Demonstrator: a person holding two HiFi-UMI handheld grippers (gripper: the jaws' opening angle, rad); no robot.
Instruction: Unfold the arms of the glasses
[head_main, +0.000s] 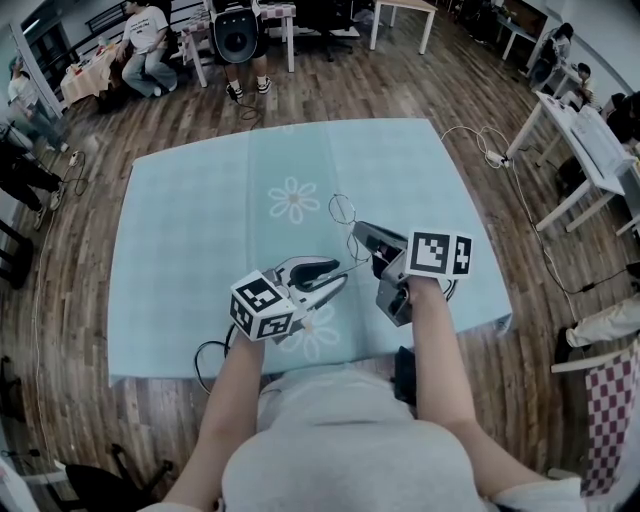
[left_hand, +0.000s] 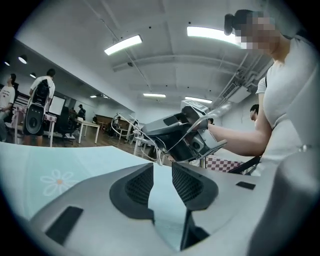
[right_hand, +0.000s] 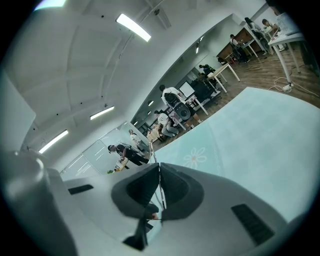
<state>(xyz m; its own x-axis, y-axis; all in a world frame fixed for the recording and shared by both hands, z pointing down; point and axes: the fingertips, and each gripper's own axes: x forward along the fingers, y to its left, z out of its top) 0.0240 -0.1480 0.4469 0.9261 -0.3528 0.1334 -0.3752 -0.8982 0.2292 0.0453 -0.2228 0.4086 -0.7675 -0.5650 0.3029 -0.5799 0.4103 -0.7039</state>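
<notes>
Glasses (head_main: 343, 212) of thin wire are seen over the middle of the pale-blue tabletop (head_main: 190, 260), their frame gripped between the jaws of the right gripper (head_main: 362, 233), which are pressed together on the wire. The left gripper (head_main: 336, 272) is held just to the left and nearer, its jaws apart with nothing between them.

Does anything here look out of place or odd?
Nothing is spilled or broken. The one oddity: the wire glasses are off the flowered cloth, pinched in the right tongs, while the left tongs stand open and empty.
</notes>
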